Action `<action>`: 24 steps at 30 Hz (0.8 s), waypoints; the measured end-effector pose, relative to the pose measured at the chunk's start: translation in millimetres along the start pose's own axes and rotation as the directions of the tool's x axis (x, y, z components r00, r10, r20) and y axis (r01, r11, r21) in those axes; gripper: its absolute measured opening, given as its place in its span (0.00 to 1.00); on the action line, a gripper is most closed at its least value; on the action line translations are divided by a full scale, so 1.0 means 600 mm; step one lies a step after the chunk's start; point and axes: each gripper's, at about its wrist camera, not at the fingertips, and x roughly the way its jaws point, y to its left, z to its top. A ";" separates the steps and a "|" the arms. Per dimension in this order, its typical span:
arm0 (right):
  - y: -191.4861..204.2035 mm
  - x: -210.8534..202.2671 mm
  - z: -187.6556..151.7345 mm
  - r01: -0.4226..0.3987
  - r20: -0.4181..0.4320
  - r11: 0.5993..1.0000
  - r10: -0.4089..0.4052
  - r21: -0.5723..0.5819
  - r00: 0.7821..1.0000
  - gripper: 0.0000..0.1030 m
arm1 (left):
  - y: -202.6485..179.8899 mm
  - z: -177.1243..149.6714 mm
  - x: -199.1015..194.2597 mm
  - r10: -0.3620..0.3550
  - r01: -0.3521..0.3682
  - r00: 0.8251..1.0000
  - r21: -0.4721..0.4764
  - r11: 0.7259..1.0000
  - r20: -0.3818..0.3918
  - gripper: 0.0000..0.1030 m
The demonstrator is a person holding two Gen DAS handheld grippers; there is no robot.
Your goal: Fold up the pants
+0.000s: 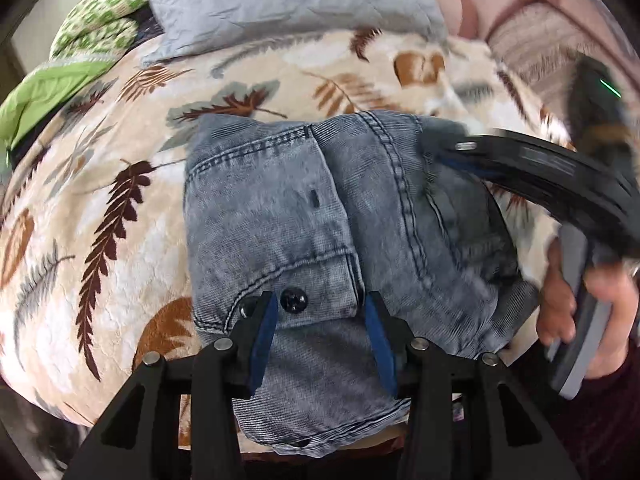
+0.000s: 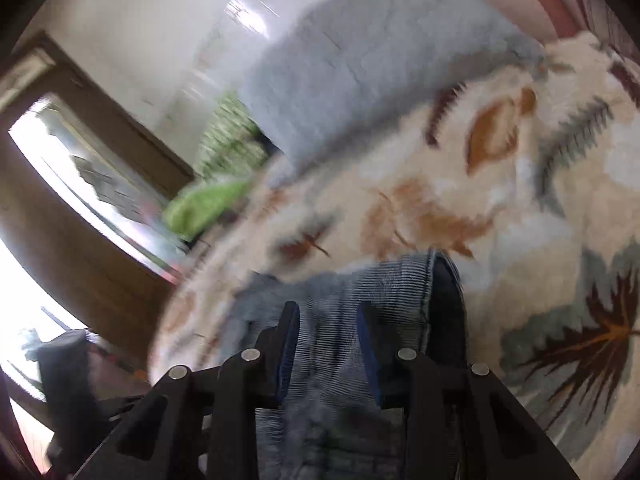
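Note:
Grey-blue denim pants (image 1: 320, 216) lie folded into a compact bundle on a leaf-patterned bedspread (image 1: 100, 200). My left gripper (image 1: 320, 312) is open just above the bundle's near edge, by a dark button (image 1: 294, 300); nothing is between its blue pads (image 1: 264, 336). My right gripper (image 1: 448, 152) reaches in from the right over the bundle's far right corner, blurred by motion. In the right wrist view the right gripper (image 2: 328, 320) is open over the denim (image 2: 360, 280), pads apart with nothing gripped.
A blue-grey pillow (image 1: 288, 4) lies at the head of the bed, with a green patterned cloth (image 1: 92, 28) to its left. A pink pillow (image 1: 472, 4) is at the far right. A doorway (image 2: 80, 184) shows in the right wrist view.

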 end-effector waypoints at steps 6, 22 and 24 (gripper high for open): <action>-0.076 0.035 -0.010 -0.035 -0.075 0.986 0.048 0.163 0.996 0.35 | 0.000 0.001 0.026 0.027 -0.027 1.000 0.022 0.999 -0.012 0.48; -0.008 -0.031 -0.038 -0.034 -0.117 0.999 0.038 0.041 0.992 0.36 | 0.086 -0.004 -0.032 0.042 -0.035 0.998 -0.168 0.985 0.038 0.54; 0.000 -0.029 -0.049 0.000 -0.154 1.000 0.001 0.010 0.988 0.36 | 0.089 -0.011 -0.011 0.050 -0.051 0.999 -0.168 0.985 -0.011 0.54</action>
